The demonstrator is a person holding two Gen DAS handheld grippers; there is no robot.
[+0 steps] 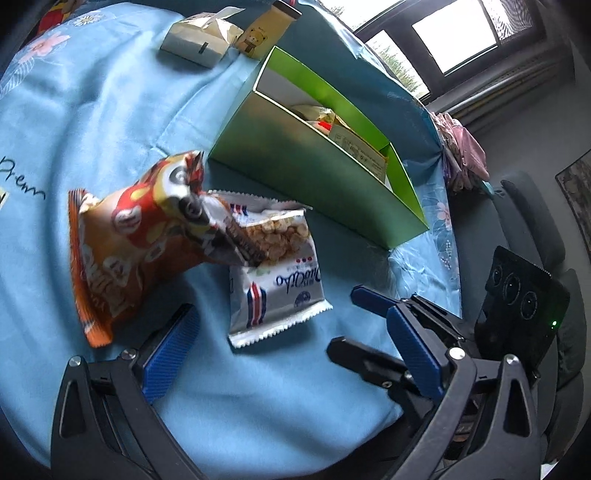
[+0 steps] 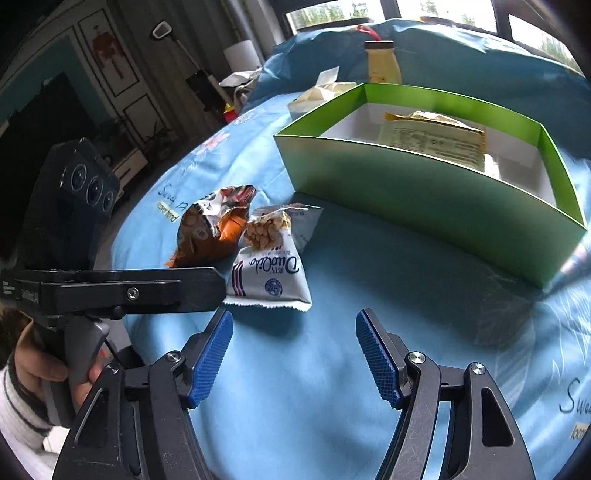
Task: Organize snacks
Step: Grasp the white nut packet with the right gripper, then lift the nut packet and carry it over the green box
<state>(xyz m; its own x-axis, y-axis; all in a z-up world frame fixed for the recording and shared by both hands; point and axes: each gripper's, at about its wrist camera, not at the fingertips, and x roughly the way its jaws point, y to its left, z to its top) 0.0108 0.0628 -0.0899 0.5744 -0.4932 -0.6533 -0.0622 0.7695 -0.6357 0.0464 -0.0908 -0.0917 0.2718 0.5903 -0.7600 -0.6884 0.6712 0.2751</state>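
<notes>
An orange snack bag (image 1: 122,251) (image 2: 210,232) leans on a silver biscuit packet (image 1: 277,288) (image 2: 269,273); both lie on the blue cloth in front of an open green box (image 1: 314,162) (image 2: 424,199). A yellow packet (image 2: 436,140) lies inside the box. My left gripper (image 1: 291,350) hangs open just short of the silver packet, nothing between its pads. My right gripper (image 2: 295,358) is open too, over bare cloth to the right of the packets and before the box.
A flowered blue cloth (image 1: 110,110) covers the surface and drops off at the right edge. Behind the box stand a bear-label bottle (image 1: 262,33) (image 2: 382,62) and a white carton (image 1: 199,40). A hand (image 2: 55,369) holds the left gripper's handle.
</notes>
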